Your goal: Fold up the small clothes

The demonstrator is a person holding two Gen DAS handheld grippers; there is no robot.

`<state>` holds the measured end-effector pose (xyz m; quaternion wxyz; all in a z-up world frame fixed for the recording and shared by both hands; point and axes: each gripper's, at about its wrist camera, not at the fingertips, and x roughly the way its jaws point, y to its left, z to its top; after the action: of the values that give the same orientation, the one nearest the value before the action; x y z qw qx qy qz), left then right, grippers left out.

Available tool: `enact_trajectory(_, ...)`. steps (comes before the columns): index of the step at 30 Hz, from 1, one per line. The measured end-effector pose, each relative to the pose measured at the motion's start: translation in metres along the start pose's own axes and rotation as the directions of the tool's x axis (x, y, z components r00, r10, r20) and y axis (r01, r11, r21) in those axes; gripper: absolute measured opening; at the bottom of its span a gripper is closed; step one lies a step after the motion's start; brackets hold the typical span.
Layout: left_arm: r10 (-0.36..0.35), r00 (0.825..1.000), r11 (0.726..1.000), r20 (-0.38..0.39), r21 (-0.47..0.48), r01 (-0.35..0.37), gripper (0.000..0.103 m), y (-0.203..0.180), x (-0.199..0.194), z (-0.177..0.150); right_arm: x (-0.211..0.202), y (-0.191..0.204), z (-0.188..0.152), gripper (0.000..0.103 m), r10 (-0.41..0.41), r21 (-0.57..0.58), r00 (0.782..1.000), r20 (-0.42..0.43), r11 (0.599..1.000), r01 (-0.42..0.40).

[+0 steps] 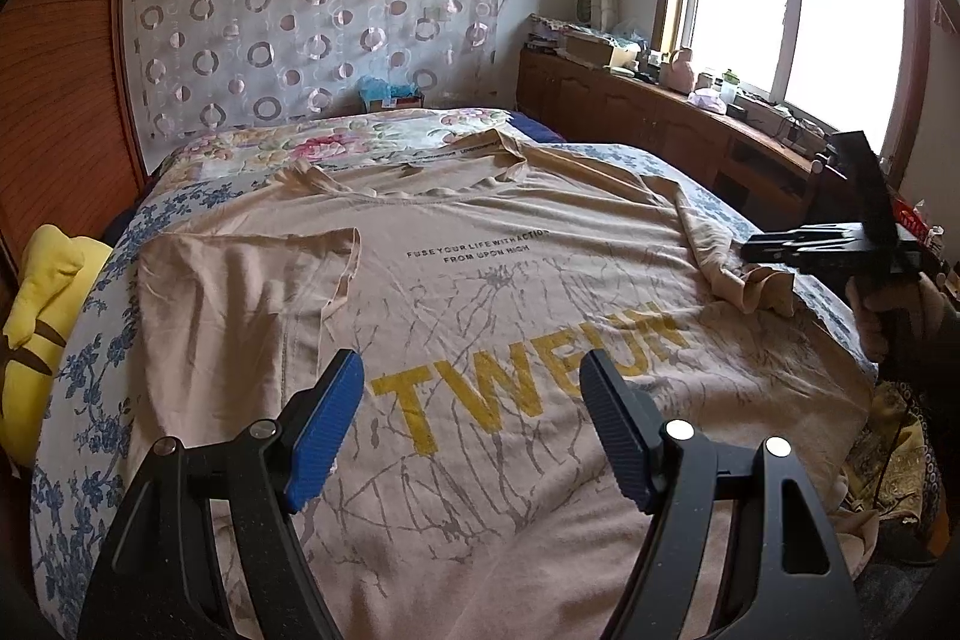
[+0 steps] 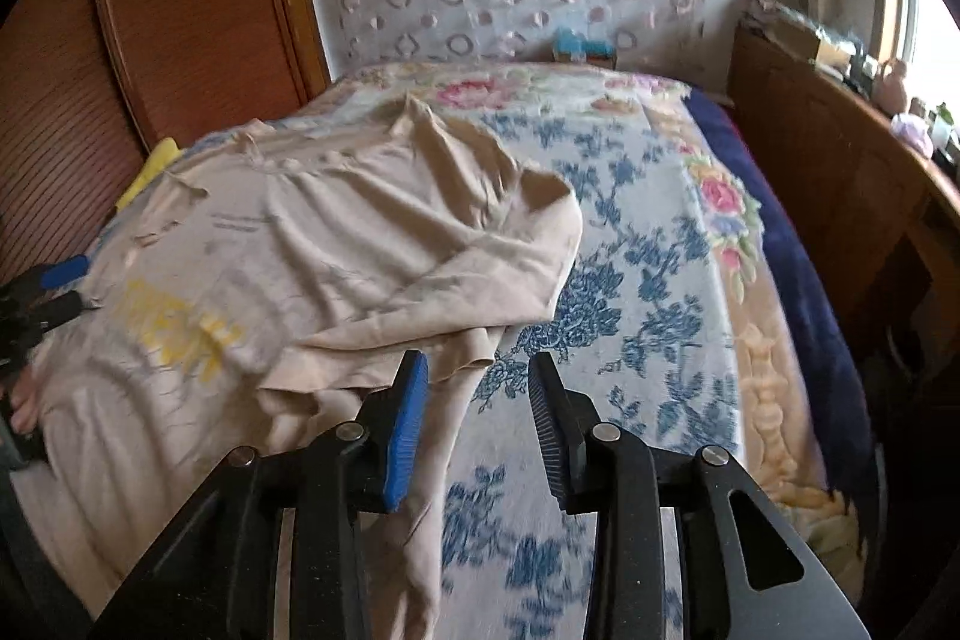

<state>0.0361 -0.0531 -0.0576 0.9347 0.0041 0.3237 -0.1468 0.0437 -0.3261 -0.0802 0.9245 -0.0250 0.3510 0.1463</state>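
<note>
Presently both tongs gape, holding nothing; left tongs (image 1: 474, 418) hover over the printed chest of the beige T-shirt (image 1: 480, 280); right tongs (image 2: 477, 400) hang just beside its bunched right sleeve (image 2: 474, 340), slightly leftward; shirt lies lengthwise up the bed (image 2: 630, 250), collar far; right hand nearer that sleeve.

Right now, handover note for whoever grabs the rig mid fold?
Left tool: open, empty, above the shirt's yellow print.
Right tool: open, empty, at the bunched right sleeve.
Shirt: beige, print side up, spread on the flowered bed cover. Left sleeve already folded in over the body.
Left to do: fold the right sleeve in, then fold the body up.
</note>
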Motion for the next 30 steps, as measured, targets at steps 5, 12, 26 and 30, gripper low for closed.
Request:
enact_trajectory(5, -0.002, 1.000, 1.000, -0.003, -0.006, 0.002, 0.075, 0.001, 0.002, -0.002, 0.014, 0.004, 0.005, 0.024, 0.011, -0.016, 0.999, -0.031, 1.000, -0.011)
enact_trajectory(12, -0.002, 1.000, 1.000, -0.005, -0.008, 0.002, 0.075, 0.001, 0.002, -0.003, 0.019, 0.009, 0.022, 0.003, -0.018, -0.095, 1.000, -0.026, 0.995, 0.015)
enact_trajectory(26, 0.005, 1.000, 1.000, -0.002, -0.023, -0.005, 0.075, 0.009, -0.003, -0.008, 0.016, 0.069, 0.088, 0.002, 0.008, -0.244, 0.998, 0.061, 0.970, 0.007)
enact_trajectory(30, 0.005, 1.000, 0.999, -0.001, -0.033, -0.005, 0.075, 0.012, -0.002, -0.009, 0.021, 0.072, 0.090, 0.002, 0.011, -0.236, 0.998, 0.058, 0.972, 0.003)
